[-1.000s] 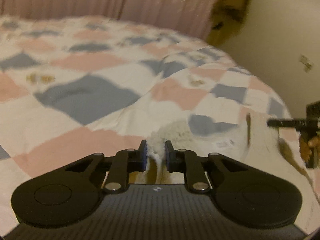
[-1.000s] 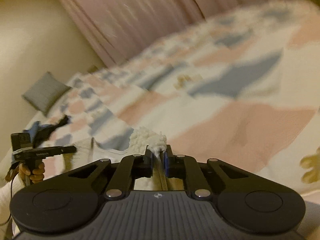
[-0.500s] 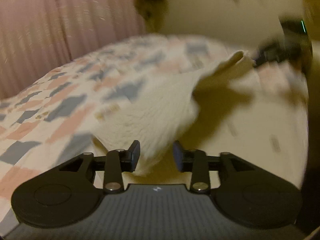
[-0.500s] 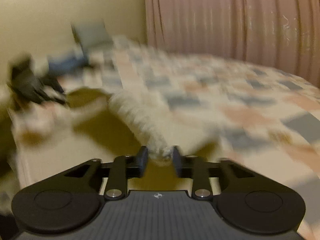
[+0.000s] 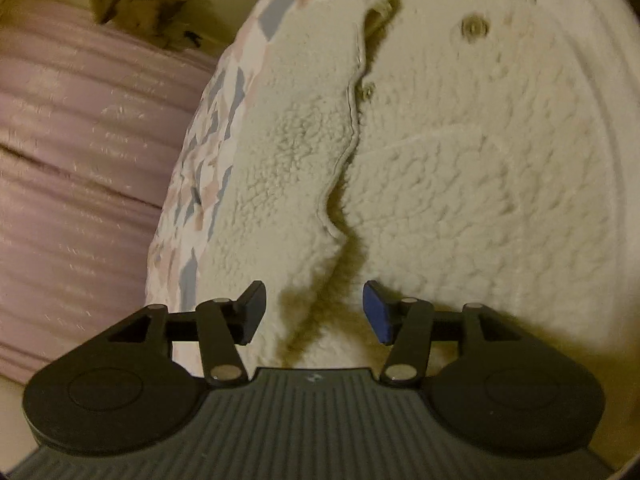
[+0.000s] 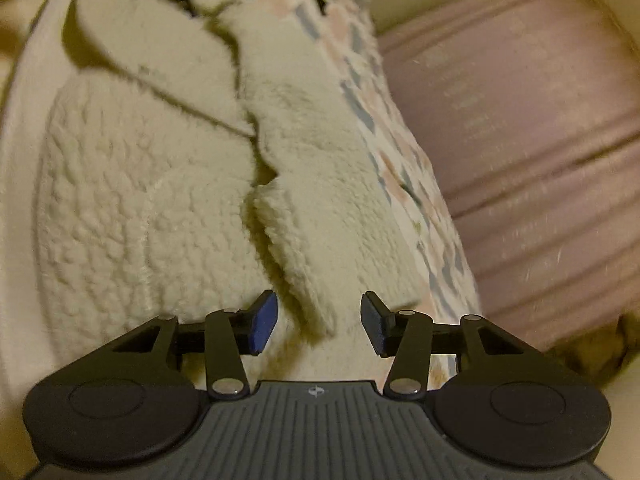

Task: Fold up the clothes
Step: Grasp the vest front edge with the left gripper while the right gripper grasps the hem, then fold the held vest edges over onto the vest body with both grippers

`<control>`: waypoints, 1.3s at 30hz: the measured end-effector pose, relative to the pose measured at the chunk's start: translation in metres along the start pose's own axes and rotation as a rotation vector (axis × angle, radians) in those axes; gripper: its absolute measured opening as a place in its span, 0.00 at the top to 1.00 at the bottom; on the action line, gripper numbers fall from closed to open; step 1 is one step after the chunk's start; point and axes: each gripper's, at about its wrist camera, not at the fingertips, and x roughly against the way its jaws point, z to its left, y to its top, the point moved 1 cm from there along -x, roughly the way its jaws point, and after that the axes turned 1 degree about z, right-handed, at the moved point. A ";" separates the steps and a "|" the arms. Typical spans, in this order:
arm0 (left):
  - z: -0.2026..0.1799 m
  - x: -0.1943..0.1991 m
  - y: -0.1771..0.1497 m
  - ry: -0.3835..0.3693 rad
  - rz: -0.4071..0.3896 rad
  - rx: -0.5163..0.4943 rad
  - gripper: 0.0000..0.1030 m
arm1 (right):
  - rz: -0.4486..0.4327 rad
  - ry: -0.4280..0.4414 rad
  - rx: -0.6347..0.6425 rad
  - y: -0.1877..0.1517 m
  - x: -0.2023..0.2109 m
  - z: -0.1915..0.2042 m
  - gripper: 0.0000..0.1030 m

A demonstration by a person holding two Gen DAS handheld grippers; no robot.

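The fleece garment (image 5: 460,184) lies on the quilt (image 5: 208,152) — curtain (image 5: 80,160) behind the bed.

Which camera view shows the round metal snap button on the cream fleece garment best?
The left wrist view: the round metal snap button sits clear on the cream fleece garment, near the front opening. The right wrist view shows only fleece folds; no button is visible.

I'm seeing the cream fluffy fleece jacket (image 5: 460,184) filling the space ahead of my left gripper (image 5: 314,312), its raised front edge lying between the parted fingers, pink pleated curtain (image 6: 520,128) closing in beside my right gripper (image 6: 316,320), patchwork quilted bedspread (image 6: 400,168) lying between.
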 end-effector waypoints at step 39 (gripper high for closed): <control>-0.071 0.131 -0.004 -0.042 0.001 0.175 0.79 | 0.122 0.055 -0.145 -0.015 0.119 0.054 0.70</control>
